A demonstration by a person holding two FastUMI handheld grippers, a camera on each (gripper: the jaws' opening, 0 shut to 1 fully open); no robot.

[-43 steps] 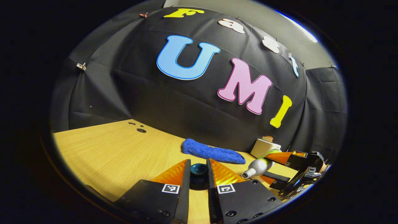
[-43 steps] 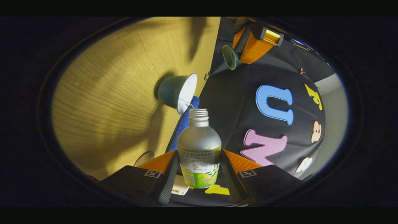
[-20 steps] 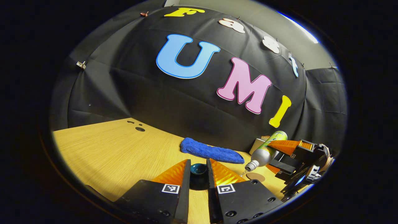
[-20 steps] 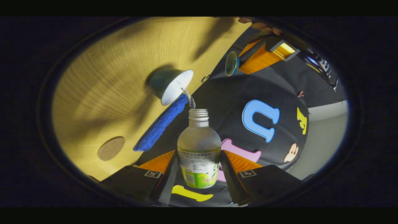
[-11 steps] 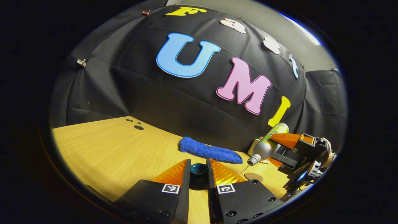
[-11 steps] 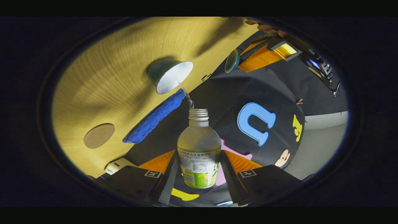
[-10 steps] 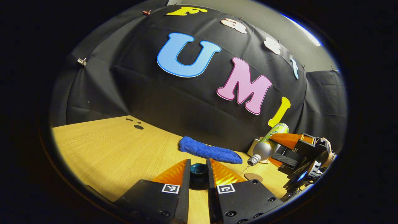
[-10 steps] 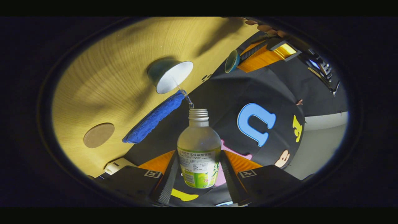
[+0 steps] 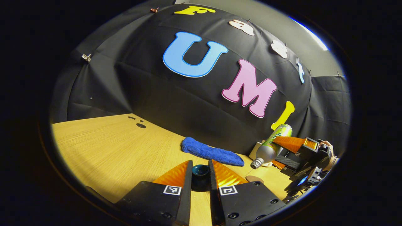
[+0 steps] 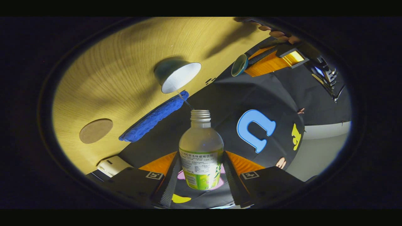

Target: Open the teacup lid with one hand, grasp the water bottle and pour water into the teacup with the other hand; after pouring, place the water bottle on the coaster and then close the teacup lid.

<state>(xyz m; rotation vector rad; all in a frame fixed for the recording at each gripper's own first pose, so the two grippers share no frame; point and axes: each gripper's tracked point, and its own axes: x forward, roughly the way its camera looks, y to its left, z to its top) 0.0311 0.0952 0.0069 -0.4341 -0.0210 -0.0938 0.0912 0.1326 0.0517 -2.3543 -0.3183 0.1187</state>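
The water bottle (image 10: pixel 201 147) is tipped with its open mouth toward the teacup (image 10: pixel 177 75), and the stream between them is now only a thin thread, much weaker than a second ago. In my judgement the pouring is almost finished, so the next step is to bring the bottle upright and carry it to the coaster (image 10: pixel 95 130).

The right hand-held gripper (image 10: pixel 201 175) pinches the bottle at its label, both fingers pressing on it. The left hand-held gripper (image 9: pixel 200 175) still holds the teacup lid (image 9: pixel 200 172) pinched, lifted off the cup and to the side.

The teacup stands open on the surface (image 10: pixel 119 62). A blue cloth (image 10: pixel 154 116) lies between the cup and the coaster, so the bottle must pass over it. A white box (image 10: pixel 111 165) stands near the coaster, beside the landing place.
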